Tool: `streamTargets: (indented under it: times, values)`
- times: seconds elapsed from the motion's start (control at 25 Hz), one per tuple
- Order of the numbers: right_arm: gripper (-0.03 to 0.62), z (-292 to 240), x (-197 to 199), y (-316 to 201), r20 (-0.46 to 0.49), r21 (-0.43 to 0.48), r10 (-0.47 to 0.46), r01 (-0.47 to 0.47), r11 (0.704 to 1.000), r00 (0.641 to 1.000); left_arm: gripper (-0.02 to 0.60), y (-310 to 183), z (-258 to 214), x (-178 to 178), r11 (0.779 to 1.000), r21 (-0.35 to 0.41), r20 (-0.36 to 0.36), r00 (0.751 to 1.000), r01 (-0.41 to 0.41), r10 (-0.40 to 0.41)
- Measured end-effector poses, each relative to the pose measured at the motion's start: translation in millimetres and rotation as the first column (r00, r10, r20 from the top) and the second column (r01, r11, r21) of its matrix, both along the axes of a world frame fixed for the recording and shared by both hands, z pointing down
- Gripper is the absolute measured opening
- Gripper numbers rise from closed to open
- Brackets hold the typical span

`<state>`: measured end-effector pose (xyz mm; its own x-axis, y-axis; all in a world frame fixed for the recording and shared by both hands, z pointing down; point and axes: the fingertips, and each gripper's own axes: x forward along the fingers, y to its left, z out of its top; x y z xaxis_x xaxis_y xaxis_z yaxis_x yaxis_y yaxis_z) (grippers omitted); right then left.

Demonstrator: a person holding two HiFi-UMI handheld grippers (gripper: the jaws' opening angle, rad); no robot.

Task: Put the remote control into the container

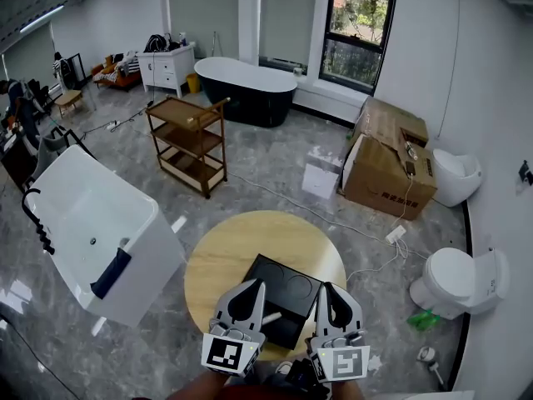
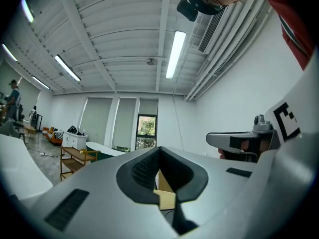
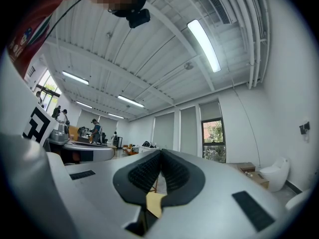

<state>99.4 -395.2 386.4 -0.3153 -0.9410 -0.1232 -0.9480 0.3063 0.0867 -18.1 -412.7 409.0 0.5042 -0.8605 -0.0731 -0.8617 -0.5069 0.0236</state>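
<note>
Left gripper [image 1: 253, 285] and right gripper [image 1: 330, 290] hover over the container [image 1: 293, 287], jaws pressed together, empty. The remote [image 1: 271, 316], we judge, is the pale sliver at its near edge; lowering blind could knock it away.

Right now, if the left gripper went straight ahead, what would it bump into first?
Nothing close, it seems. The left gripper, jaws shut, points level above the black container and round table. Its way looks free up to the far wall by the window, though depth is hard to judge.
</note>
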Motion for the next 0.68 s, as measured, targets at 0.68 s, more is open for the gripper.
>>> streamTargets:
  times: [0.68]
  values:
    - [0.021,-2,-12,-9,0.004,0.016,-0.036,0.036,0.999,0.999,0.014,-11,-6,-17,0.997,0.046,-0.056,0.997,0.056,-0.053]
